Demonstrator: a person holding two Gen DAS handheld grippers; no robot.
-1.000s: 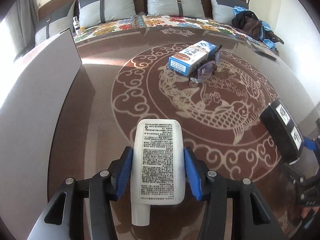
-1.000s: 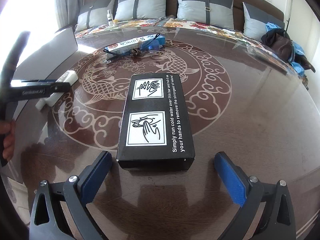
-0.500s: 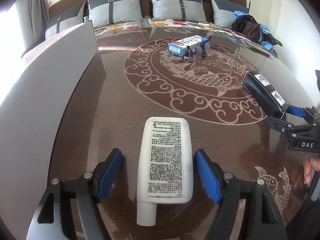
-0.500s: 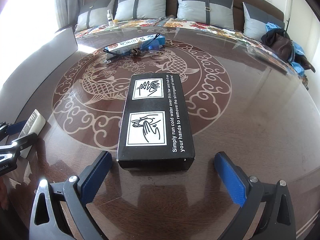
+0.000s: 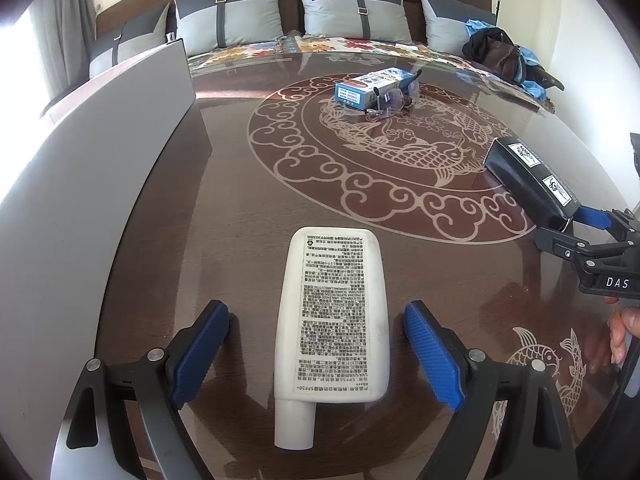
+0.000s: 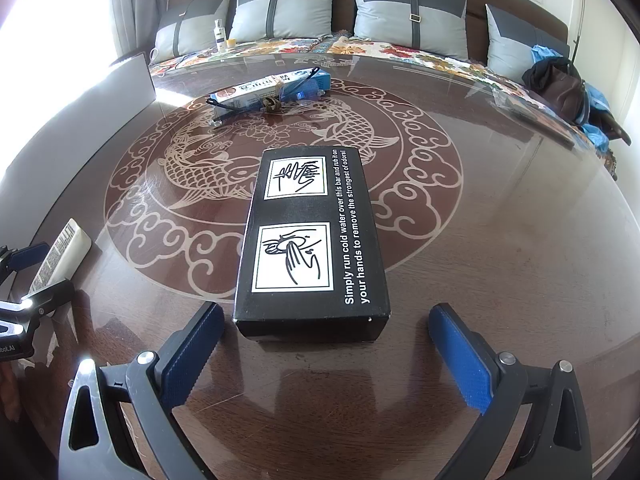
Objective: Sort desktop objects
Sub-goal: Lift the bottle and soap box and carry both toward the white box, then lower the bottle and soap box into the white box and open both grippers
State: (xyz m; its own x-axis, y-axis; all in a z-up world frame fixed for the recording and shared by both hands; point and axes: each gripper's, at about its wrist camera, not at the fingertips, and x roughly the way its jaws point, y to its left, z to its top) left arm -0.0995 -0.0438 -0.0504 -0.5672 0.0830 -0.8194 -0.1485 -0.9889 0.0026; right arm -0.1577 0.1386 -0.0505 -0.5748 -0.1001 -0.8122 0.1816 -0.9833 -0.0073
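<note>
A white flat tube with small print lies on the dark table, cap towards me, between the wide-open pads of my left gripper, which do not touch it. It also shows at the left edge of the right wrist view. A black box with hand-washing pictures lies flat just ahead of my open, empty right gripper; it also shows in the left wrist view. A blue and white box with glasses leaning on it lies far across the table.
A grey panel stands along the table's left side. A sofa with grey cushions runs behind the table, with a dark bag at its right end. A small bottle stands on the sofa.
My left gripper has let go of the white tube, opened wide and drawn back towards the near edge; the tube lies on the table. The right gripper and black box have not moved.
</note>
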